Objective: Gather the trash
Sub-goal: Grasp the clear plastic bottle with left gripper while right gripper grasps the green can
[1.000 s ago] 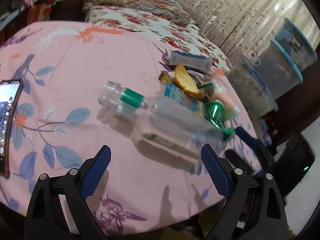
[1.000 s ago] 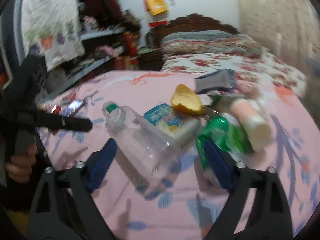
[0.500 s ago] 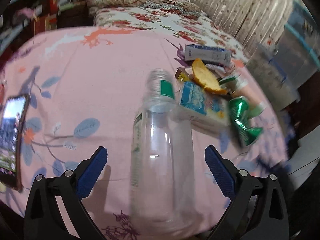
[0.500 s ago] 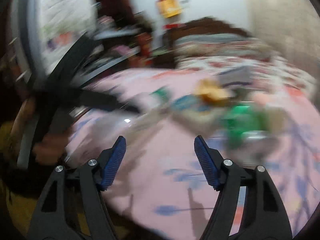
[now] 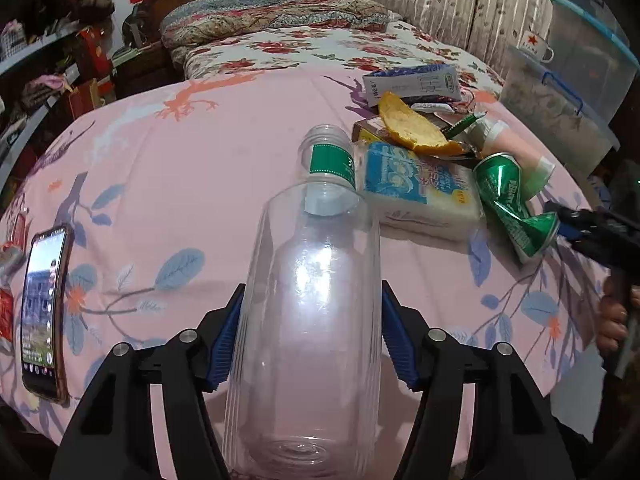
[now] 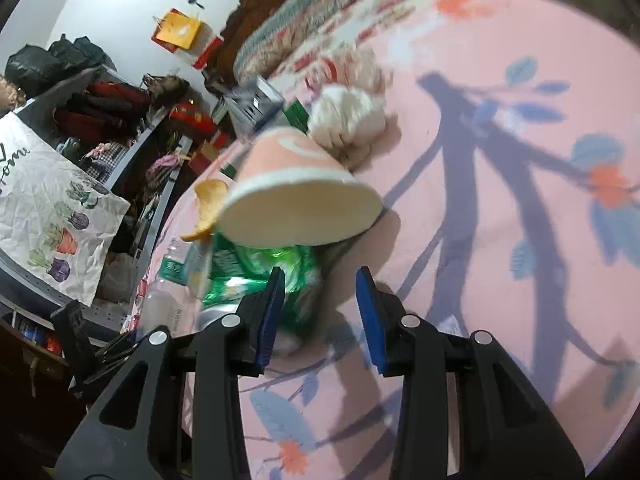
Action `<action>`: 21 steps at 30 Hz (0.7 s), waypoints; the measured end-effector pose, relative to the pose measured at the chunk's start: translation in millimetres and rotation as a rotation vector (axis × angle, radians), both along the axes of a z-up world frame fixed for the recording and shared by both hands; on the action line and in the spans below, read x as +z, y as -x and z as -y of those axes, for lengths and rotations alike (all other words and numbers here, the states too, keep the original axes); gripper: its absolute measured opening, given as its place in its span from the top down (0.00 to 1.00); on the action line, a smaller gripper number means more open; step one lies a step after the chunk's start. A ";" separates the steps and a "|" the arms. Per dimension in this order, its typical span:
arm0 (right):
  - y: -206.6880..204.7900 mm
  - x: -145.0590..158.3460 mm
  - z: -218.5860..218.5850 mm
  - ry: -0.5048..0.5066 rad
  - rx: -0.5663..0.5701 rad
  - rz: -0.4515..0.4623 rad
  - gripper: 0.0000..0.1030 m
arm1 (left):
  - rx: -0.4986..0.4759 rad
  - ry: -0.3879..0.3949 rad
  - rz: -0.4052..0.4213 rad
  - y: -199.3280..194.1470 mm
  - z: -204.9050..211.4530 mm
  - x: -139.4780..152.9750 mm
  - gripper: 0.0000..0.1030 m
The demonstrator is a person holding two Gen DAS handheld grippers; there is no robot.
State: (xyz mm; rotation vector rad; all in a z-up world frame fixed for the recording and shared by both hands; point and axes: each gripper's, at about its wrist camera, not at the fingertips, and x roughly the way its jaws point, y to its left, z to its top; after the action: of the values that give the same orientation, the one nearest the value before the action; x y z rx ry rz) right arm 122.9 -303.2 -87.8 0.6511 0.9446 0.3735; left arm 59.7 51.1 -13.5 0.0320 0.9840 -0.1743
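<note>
My left gripper (image 5: 310, 340) is shut on a clear plastic bottle (image 5: 316, 280) with a green neck label, its blue pads pressed on both sides of the body. Beyond it on the pink sheet lies a trash pile: a blue tissue pack (image 5: 416, 184), a crushed green can (image 5: 512, 204), an orange peel (image 5: 412, 128), a pink paper cup (image 5: 516, 152). My right gripper (image 6: 320, 312) is open a little and empty, its left pad beside the green can (image 6: 260, 268), just below the pink cup (image 6: 296, 196). It also shows at the far right of the left wrist view (image 5: 572, 228).
A phone (image 5: 44, 312) lies at the bed's left edge. A white crumpled tissue (image 6: 348, 120) sits behind the cup. Lidded plastic bins (image 5: 560, 104) stand to the right of the bed, cluttered shelves (image 5: 48, 64) to the left. A floral pillow (image 5: 272, 12) lies at the head.
The bottle turned lengthwise and my left gripper closed on it. My right gripper swung right and down to the green can and cup, and its jaws narrowed.
</note>
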 end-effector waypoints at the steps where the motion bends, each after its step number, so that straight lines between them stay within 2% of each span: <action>1: -3.0 -2.6 -3.2 -0.018 0.006 0.010 0.61 | 0.008 0.024 -0.005 1.9 -5.9 0.6 0.43; 3: -7.4 -5.2 -15.2 -0.041 0.037 0.015 0.60 | 0.024 0.113 -0.015 5.4 -20.6 4.4 0.43; 7: -6.1 -6.5 -48.9 -0.057 0.126 0.036 0.59 | 0.028 0.214 0.034 12.6 -34.3 22.2 0.43; 11: -3.7 3.2 -68.6 -0.107 0.174 0.094 0.59 | -0.061 0.235 0.082 15.7 -16.9 38.1 0.43; 14: 2.3 10.9 -74.4 -0.130 0.193 0.129 0.58 | -0.135 0.237 0.081 14.6 3.8 36.5 0.43; 17: 1.4 10.9 -86.2 -0.130 0.221 0.119 0.58 | -0.181 0.249 0.037 9.2 16.0 27.0 0.43; 21: -1.9 7.5 -118.7 -0.086 0.285 0.089 0.57 | -0.204 0.244 0.026 8.4 19.7 19.5 0.43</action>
State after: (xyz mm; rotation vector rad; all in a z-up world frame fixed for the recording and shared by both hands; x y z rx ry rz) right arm 124.9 -184.4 -80.3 0.5739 0.9421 0.6936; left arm 51.4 31.4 6.0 -0.0887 0.9271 -0.4792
